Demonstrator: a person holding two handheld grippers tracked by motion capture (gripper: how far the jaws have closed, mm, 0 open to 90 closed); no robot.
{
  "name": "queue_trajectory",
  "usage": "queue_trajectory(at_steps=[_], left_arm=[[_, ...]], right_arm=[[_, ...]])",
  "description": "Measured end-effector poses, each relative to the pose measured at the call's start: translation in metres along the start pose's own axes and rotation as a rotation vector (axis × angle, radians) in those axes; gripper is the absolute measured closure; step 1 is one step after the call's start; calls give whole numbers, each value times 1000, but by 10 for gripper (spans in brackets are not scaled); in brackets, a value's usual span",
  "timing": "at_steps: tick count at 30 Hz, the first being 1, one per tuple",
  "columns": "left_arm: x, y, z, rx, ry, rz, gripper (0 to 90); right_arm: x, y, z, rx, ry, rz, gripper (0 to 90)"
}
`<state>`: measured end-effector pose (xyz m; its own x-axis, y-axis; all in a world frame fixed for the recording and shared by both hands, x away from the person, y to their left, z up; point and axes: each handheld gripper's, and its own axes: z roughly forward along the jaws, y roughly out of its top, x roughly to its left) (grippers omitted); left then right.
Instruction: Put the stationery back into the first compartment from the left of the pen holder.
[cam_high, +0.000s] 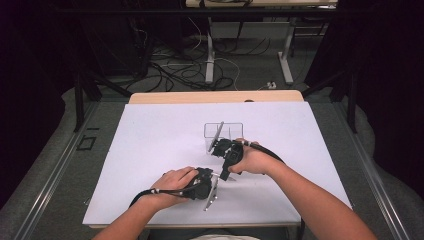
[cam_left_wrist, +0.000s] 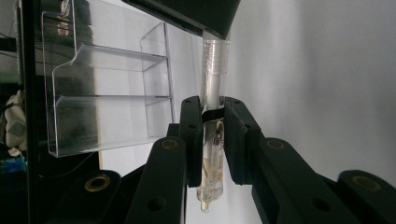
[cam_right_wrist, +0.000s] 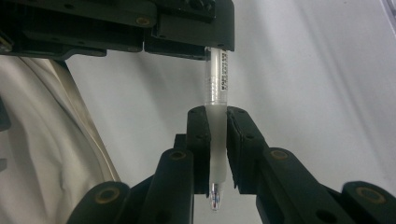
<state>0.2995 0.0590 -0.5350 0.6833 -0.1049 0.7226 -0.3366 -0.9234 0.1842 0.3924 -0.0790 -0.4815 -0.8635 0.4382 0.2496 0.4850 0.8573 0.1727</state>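
Observation:
A pen is held between both grippers low over the white mat (cam_high: 150, 150). Its clear barrel (cam_left_wrist: 212, 154), with print on it, sits between the jaws of my left gripper (cam_left_wrist: 212, 109), which is shut on it. The frosted cap end (cam_right_wrist: 217, 144) is clamped by my right gripper (cam_right_wrist: 217, 116). In the high view the left gripper (cam_high: 210, 178) and right gripper (cam_high: 226, 167) meet tip to tip near the mat's front middle, and the pen (cam_high: 220, 176) is barely visible between them.
A clear acrylic stand (cam_high: 223, 131) with stepped shelves (cam_left_wrist: 107, 93) stands just behind the right hand. The wooden table edge (cam_high: 215, 96) runs along the back. Cables and desk legs lie on the floor beyond.

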Motion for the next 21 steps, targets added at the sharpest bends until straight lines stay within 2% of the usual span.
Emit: queue_trajectory(at_steps=[7, 8, 9, 12, 14, 15, 21], left_arm=[[0, 0, 0, 4, 8, 0, 791], [0, -1, 0, 4, 5, -4, 791], [0, -1, 1, 4, 4, -7, 791], [0, -1, 1, 6, 0, -10, 792], [0, -1, 1, 7, -2, -10, 791], [0, -1, 1, 12, -6, -9, 791], [1, -4, 2, 18, -9, -26, 791]], right_arm=[[0, 0, -1, 6, -23, -5, 798], [1, 0, -1, -4, -25, -6, 798], [0, -1, 0, -19, -5, -6, 797], [0, -1, 0, -24, -11, -20, 780], [-1, -2, 1, -34, -19, -37, 752], [-1, -3, 1, -31, -18, -26, 736], [-3, -11, 0, -42, -33, -40, 678]])
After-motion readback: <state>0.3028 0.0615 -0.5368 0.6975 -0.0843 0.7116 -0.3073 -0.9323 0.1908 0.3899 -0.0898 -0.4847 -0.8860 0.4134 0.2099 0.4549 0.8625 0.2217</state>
